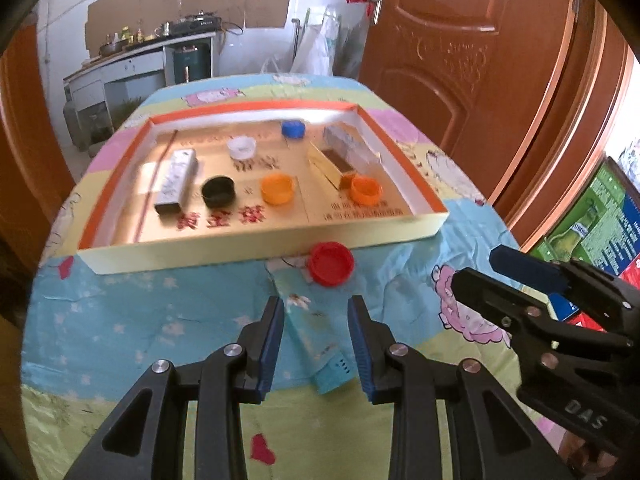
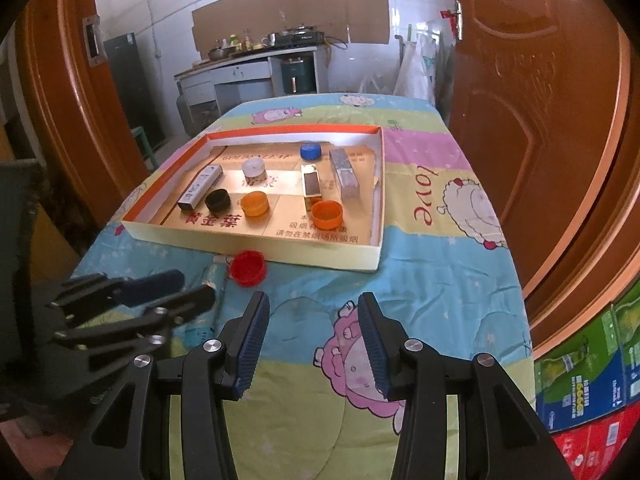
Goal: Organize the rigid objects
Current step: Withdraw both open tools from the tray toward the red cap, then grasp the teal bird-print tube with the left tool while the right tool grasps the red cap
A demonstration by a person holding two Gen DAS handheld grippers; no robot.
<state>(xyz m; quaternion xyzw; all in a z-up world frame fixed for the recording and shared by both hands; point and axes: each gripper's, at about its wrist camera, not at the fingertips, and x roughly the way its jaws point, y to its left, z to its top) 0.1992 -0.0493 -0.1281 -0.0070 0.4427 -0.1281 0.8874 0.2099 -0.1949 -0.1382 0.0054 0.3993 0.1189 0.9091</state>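
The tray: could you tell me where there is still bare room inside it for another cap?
Free: the tray floor's near left corner, before the black cap. Crowded: the right side, around the gold box and orange cap.

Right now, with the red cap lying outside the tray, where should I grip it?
Grip the red cap across its round side wall, coming from above with the left gripper. It lies open side up on the cloth, close against the tray wall, so set the jaws parallel to that wall.
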